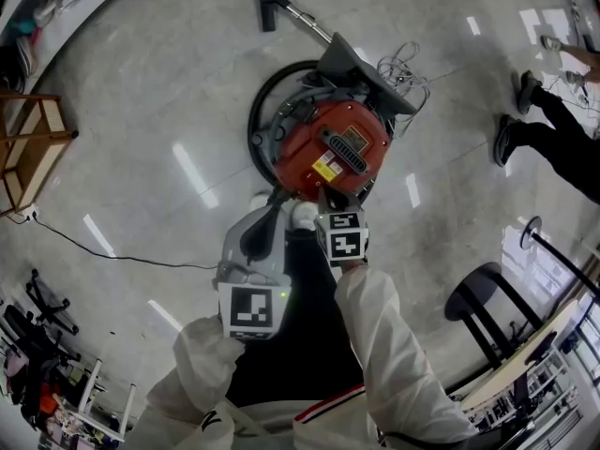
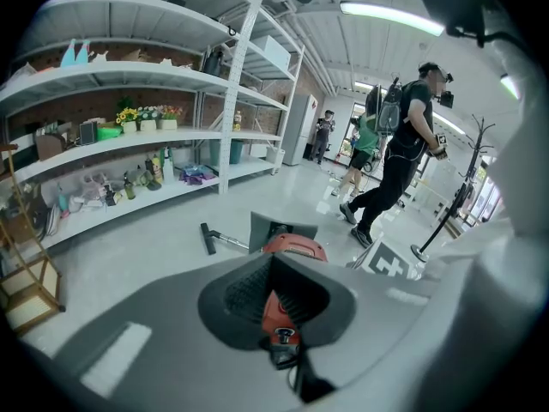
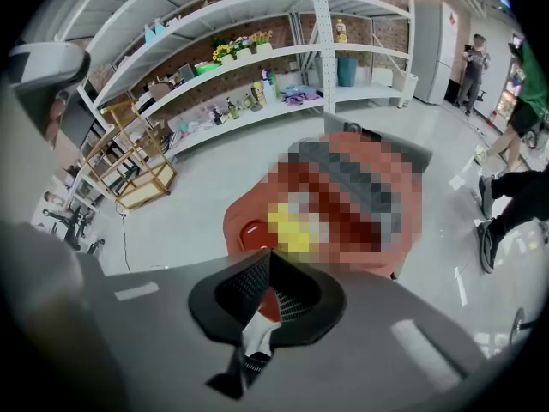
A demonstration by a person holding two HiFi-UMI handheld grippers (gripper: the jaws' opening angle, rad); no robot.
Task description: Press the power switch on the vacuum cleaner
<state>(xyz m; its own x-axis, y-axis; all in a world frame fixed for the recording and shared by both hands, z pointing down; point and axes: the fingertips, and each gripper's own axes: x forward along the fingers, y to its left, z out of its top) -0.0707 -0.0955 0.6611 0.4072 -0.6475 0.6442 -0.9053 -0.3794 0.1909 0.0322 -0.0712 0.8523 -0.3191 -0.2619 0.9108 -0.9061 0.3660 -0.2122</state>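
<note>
A red canister vacuum cleaner (image 1: 333,148) lies on the pale floor in the head view, a black grille and a yellow label on its top. In the right gripper view a round red switch (image 3: 252,234) shows on its near end. My right gripper (image 1: 325,198) is shut and empty, its tip just above that end, close to the switch (image 3: 270,256); contact cannot be told. My left gripper (image 1: 279,195) is also shut and empty, beside the vacuum's near left edge. Past its tip (image 2: 273,260) the vacuum (image 2: 296,247) shows.
A black hose (image 1: 255,111) loops left of the vacuum; the wand ends in a floor nozzle (image 1: 267,3). Tangled cable (image 1: 405,68) lies at its right. A person's legs (image 1: 548,129) stand far right, a wooden rack (image 1: 33,148) far left, a black stool (image 1: 483,298) lower right.
</note>
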